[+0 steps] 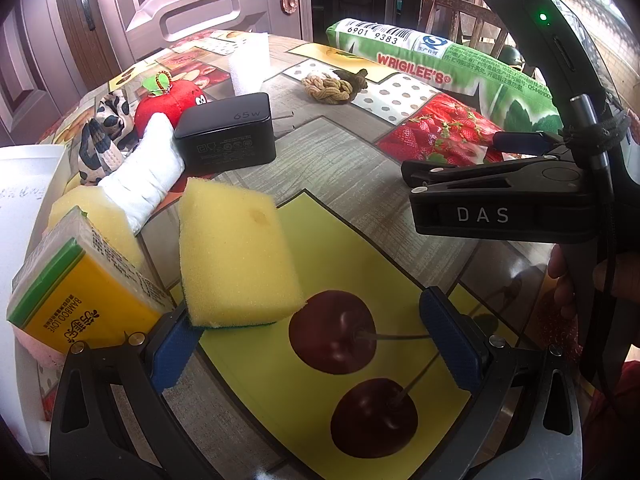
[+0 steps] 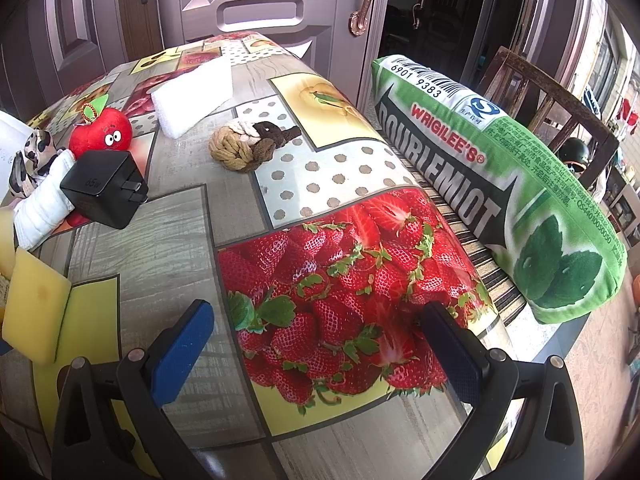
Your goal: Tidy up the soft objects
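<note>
Yellow sponge (image 1: 236, 256): lies on the fruit-print tablecloth (image 1: 344, 168), tilted, near edge just beside the left finger pad (image 1: 176, 354) of the left gripper (image 1: 316, 344). Contact with the pad not resolvable from the wrist view. Thin green scouring layer visible along the underside.

Left gripper: fingers spread wide, nothing between them; only cherry print of the cloth in the gap. Right gripper (image 2: 320, 344): fingers also wide, empty, above the strawberry panel, well apart from the sponge.

Handling, judged: open-cell foam, so very light, highly compressible, not fragile, surface grippy rather than slick. Likely squashes under closure and springs back; light squeeze should suffice. Best hold probably across the short width, mid-body, pads on the two long sides. Corner grip liable to fold or twist it out.

Neighbours: yellow tissue pack (image 1: 84, 296) to the left, rolled white cloth (image 1: 140, 176) and black 65W charger (image 1: 228, 136) behind. Charger rigid, so presumably not part of the soft set. Red plush apple (image 1: 168, 100), knotted rope toy (image 1: 332, 86), green pillow (image 1: 440, 68) farther back.
</note>
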A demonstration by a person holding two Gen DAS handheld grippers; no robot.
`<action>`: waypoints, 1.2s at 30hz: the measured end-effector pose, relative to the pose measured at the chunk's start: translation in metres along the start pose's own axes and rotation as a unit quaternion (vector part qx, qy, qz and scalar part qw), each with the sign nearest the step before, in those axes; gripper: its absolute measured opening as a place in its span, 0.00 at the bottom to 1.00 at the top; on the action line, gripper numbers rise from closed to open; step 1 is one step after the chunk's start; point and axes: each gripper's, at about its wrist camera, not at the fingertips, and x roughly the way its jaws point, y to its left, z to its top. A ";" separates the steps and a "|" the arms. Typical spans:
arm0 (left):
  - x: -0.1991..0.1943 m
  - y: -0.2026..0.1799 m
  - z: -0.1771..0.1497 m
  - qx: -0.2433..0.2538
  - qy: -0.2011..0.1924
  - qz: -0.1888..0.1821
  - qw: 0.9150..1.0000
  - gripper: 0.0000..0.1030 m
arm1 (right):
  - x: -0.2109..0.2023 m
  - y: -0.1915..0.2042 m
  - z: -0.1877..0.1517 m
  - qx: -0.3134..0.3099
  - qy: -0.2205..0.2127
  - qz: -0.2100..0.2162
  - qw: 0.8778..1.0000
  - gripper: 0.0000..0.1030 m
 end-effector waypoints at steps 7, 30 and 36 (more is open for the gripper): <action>0.000 0.000 0.000 0.000 0.000 0.000 1.000 0.99 | 0.000 -0.001 0.000 0.000 0.000 0.000 1.000 1.00; -0.001 -0.002 0.001 0.000 -0.001 0.000 1.000 0.99 | 0.001 0.005 0.001 -0.003 0.000 0.002 1.000 1.00; -0.007 -0.006 -0.001 0.022 0.009 -0.028 0.999 0.99 | -0.004 0.005 0.001 -0.011 0.000 0.029 1.000 1.00</action>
